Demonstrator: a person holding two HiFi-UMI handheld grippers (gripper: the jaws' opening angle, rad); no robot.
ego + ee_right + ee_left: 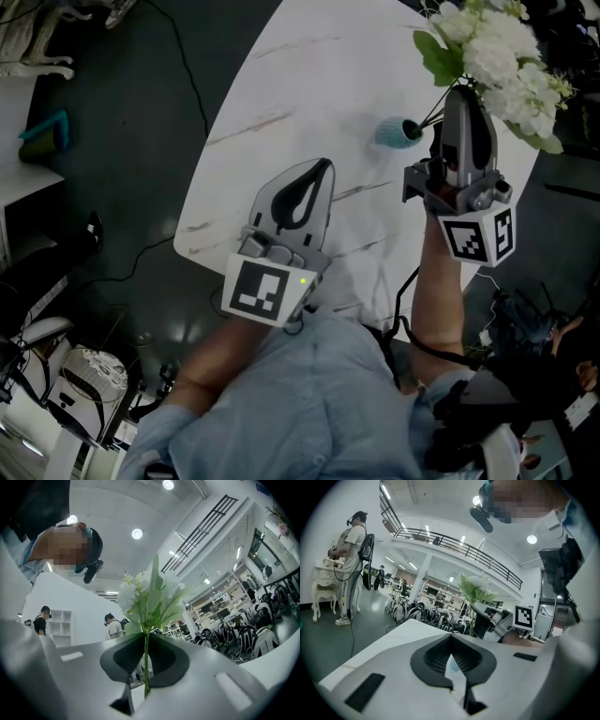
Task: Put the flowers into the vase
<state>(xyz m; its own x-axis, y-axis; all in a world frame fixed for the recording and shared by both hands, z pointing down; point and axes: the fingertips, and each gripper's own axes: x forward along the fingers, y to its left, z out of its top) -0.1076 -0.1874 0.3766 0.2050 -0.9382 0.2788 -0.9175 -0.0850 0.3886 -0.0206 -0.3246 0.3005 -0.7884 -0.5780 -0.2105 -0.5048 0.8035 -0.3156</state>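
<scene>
1. A white marble-look tabletop (pixel 281 94) fills the upper frame.
2. Upper right, the white flower bunch with green leaves (pixel 502 56) has its stem clamped upright in the right gripper (pixel 461 92).
3. At centre, the left gripper (pixel 319 167) is closed, empty and farther off.
4. The small teal vase (pixel 398 132) stands just left of the held stem.

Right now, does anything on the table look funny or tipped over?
The teal vase seems to lie on its side on the table, mouth toward the flowers in the right gripper. The steep angle may fool me, though.
</scene>
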